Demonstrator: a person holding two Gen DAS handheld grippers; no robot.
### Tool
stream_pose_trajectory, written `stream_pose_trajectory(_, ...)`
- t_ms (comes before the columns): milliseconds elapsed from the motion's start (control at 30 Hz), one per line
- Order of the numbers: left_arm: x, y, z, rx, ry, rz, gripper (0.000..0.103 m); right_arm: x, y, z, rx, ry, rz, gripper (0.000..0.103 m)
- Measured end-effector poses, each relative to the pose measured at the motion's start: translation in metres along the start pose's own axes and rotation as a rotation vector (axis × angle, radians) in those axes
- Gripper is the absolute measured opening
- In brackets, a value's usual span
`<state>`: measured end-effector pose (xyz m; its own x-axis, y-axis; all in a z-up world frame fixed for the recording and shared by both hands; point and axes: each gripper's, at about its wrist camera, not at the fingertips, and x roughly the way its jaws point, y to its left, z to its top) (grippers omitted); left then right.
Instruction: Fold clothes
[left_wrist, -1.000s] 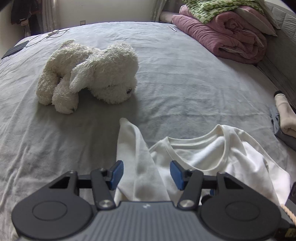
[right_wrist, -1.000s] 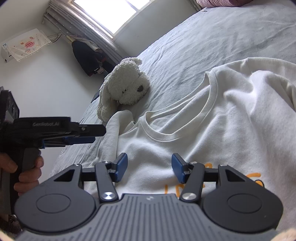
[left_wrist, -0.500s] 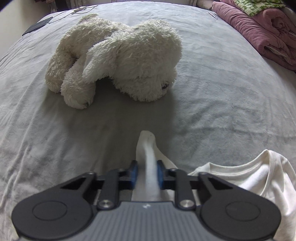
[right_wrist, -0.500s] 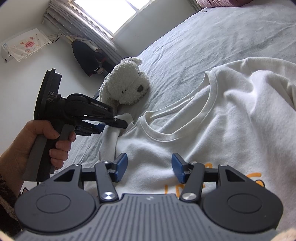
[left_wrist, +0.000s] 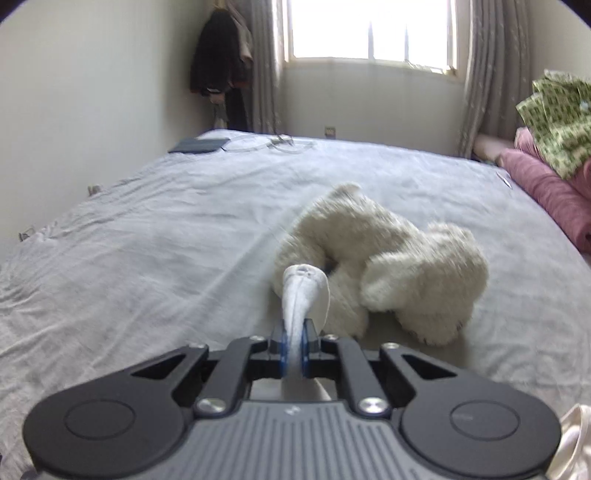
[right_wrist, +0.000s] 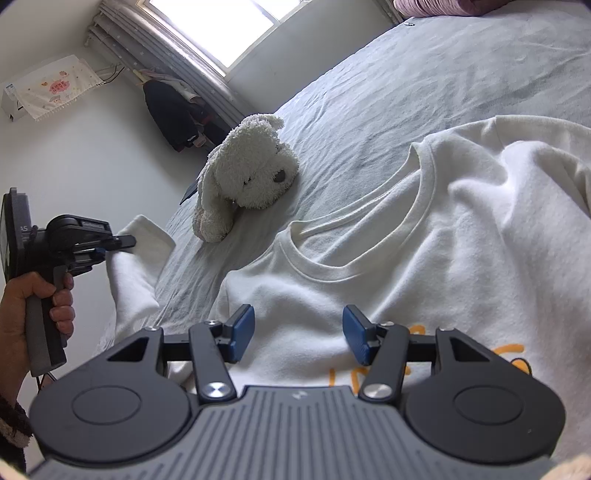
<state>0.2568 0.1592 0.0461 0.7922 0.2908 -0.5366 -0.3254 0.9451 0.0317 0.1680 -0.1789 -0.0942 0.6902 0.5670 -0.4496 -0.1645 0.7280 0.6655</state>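
A white sweatshirt (right_wrist: 424, 258) with orange print lies face up on the grey bed. My left gripper (left_wrist: 294, 347) is shut on the cuff of its sleeve (left_wrist: 304, 291), which sticks out past the pads and is lifted off the bed. In the right wrist view the left gripper (right_wrist: 110, 247) holds that sleeve (right_wrist: 136, 273) up at the far left. My right gripper (right_wrist: 298, 334) is open and empty, hovering over the chest just below the neckline.
A white plush dog (left_wrist: 388, 266) lies on the bed just beyond the raised sleeve; it also shows in the right wrist view (right_wrist: 247, 173). Pink and green bedding (left_wrist: 554, 173) is piled at the right. The grey bedsheet (left_wrist: 147, 240) stretches left and far.
My left gripper closed on the sleeve cuff, then lifted it and pulled it out to the left, tilting up toward the window. The right gripper has stayed still.
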Motion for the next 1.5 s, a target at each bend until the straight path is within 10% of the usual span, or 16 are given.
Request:
stream_pose_trajectory(400, -0.035, 0.088, 0.006, -0.238, -0.235, 0.197, 0.007, 0.003, 0.007, -0.003, -0.035, -0.007, -0.016, 0.057)
stream_pose_trajectory(900, 0.01, 0.118, -0.059, -0.316, 0.114, 0.227, 0.023, 0.001, 0.023, -0.006, -0.099, -0.005, 0.005, 0.058)
stream_pose_trajectory(1500, 0.049, 0.145, -0.132, -0.69, -0.077, 0.167, 0.034, 0.01, 0.097, -0.056, -0.541, 0.043, 0.174, 0.056)
